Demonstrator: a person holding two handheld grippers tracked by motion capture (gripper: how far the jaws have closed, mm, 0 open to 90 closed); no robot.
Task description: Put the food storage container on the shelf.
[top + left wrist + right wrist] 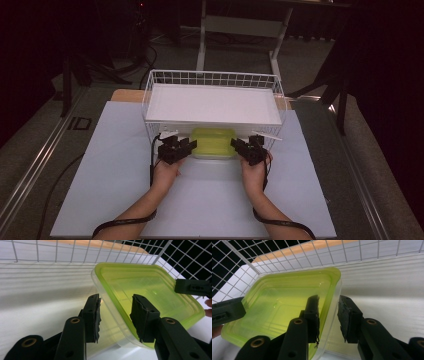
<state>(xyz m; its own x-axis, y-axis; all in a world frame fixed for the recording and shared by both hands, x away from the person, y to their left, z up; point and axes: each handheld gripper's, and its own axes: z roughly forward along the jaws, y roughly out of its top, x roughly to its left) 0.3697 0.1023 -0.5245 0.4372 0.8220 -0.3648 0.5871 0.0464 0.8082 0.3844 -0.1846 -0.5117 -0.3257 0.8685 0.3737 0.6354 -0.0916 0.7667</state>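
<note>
Straddling container edges, grippers parted

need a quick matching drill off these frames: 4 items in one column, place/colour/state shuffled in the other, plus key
Items
1. box
2. basket
3. left gripper
4. right gripper

Descriptions
A. white wire, at the table's far side
B. jaws astride the box's right edge, open
C. yellow-green lid, clear body, under the basket's white shelf
D. jaws astride the box's left edge, open

Pairs: 1-C, 2-A, 3-D, 4-B
</note>
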